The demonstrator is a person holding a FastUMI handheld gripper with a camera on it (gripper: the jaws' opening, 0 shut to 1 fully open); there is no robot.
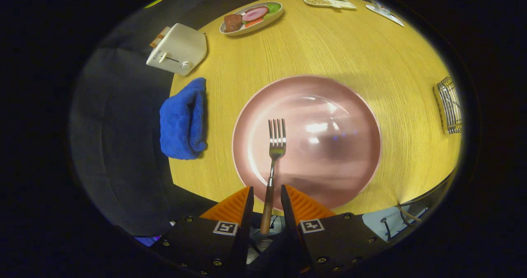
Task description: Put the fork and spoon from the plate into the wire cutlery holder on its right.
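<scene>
A fork [276, 140] with a wooden handle lies along my line of sight, its tines pointing ahead over the pink plate [337, 105]. Its handle runs back between my two fingers, and my gripper [266, 189] is shut on it, holding the fork above the near part of the plate. The plate sits on the yellow wooden table [329, 43] and carries nothing else. The wire cutlery holder [449, 105] stands far off to the right of the plate, near the table's right edge.
A folded blue cloth [183, 119] lies left of the plate at the table's edge. Beyond it stands a white toaster [178, 49]. At the far side are an oval dish of food [252, 17] and two flat trays [328, 0].
</scene>
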